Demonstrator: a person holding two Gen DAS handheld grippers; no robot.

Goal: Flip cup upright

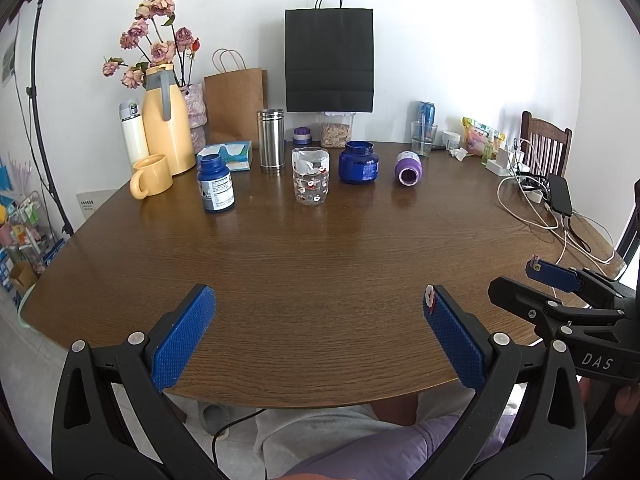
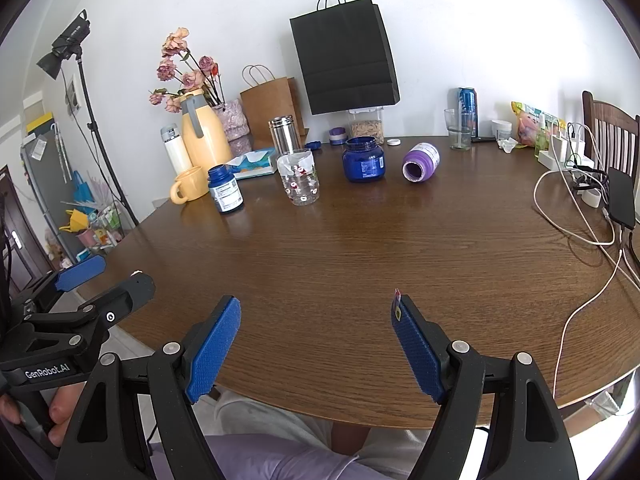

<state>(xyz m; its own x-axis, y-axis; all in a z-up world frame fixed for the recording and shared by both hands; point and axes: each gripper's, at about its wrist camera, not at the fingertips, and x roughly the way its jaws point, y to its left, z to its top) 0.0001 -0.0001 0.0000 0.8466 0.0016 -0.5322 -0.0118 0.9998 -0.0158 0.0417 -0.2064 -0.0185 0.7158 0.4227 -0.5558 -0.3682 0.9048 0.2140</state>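
Observation:
A purple cup (image 1: 409, 169) (image 2: 420, 162) lies on its side at the far middle-right of the brown round table (image 1: 320, 260), its mouth turned toward me. My left gripper (image 1: 318, 296) is open over the table's near edge, with nothing between its blue pads. My right gripper (image 2: 316, 306) is open too and holds nothing. Each gripper shows at the side of the other's view: the right gripper (image 1: 516, 280), and the left gripper (image 2: 122, 274). Both are far short of the cup.
A row stands across the far table: a yellow mug (image 1: 152, 176), blue pill bottle (image 1: 216, 184), patterned clear glass (image 1: 311, 180), blue jar (image 1: 359, 162), steel tumbler (image 1: 272, 140) and yellow jug (image 1: 164, 124). Cables and a phone (image 1: 560, 194) lie at right. A person's lap is below the near edge.

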